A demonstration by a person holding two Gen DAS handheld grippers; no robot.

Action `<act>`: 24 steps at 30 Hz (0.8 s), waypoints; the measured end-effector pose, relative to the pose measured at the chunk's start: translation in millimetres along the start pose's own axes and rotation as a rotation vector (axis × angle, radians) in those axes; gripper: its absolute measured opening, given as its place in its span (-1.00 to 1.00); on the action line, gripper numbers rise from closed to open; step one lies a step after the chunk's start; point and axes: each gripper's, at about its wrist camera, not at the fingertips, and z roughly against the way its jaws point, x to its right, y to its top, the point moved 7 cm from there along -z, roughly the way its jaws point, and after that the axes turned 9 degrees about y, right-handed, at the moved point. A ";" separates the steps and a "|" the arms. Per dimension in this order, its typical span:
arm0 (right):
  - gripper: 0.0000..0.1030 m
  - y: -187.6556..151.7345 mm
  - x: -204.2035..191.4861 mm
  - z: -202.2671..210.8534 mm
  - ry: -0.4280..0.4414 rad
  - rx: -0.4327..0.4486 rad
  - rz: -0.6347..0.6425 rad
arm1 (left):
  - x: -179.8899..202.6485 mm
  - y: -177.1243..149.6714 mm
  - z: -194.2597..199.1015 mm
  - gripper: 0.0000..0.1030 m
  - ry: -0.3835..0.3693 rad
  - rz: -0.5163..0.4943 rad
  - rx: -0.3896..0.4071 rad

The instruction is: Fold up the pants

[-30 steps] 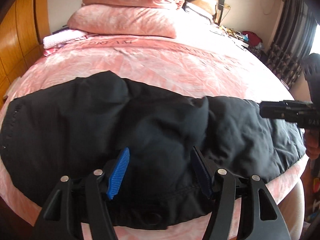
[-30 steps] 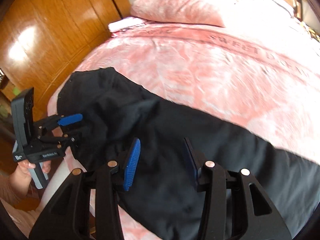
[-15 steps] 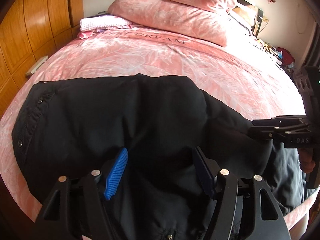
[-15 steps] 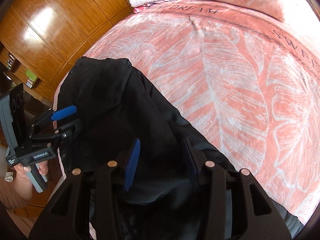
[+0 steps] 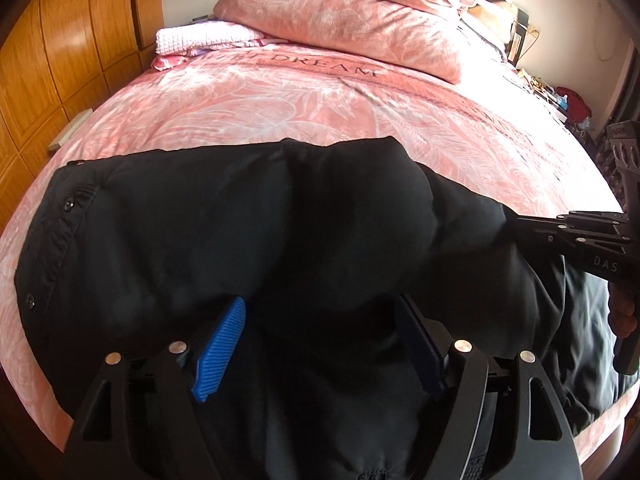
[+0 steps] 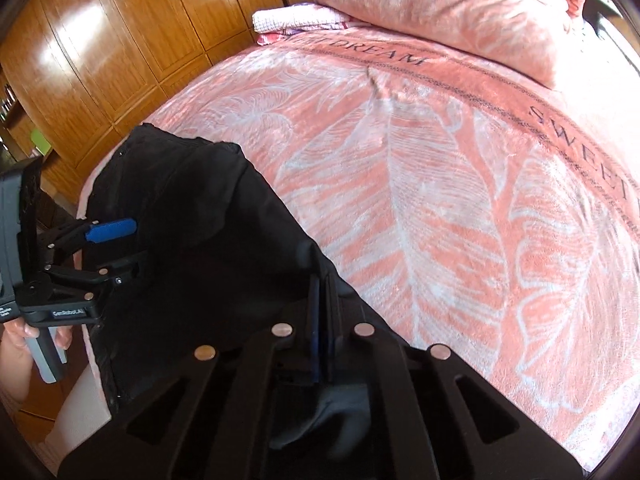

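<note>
The left gripper (image 5: 320, 344) is angled steeply downward, and its jaws, which have just been opening, are spread wide with black cloth lying between the blue pads (image 5: 220, 350) but not pressed by them. The right gripper (image 6: 322, 312) is tilted down likewise, and its jaws have just been closing and are now brought fully together, with dark fabric bunched around them. A hand (image 6: 16, 356) is seen wrapped around the left gripper's grey handle.
</note>
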 end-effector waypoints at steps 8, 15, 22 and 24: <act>-0.31 -20.0 9.1 41.2 0.019 0.150 -0.141 | 5.6 3.8 27.5 0.51 -0.035 0.035 0.022; -0.51 -102.2 -14.7 97.4 -0.017 0.187 -0.288 | 52.2 -9.9 58.0 0.51 -0.162 0.020 -0.009; -0.50 -171.4 -34.2 99.0 -0.044 0.159 -0.427 | 25.4 -79.5 81.1 0.48 -0.101 0.037 -0.089; -0.50 -177.1 -37.5 98.3 -0.037 0.171 -0.457 | 12.7 -96.3 86.6 0.48 -0.082 0.041 -0.095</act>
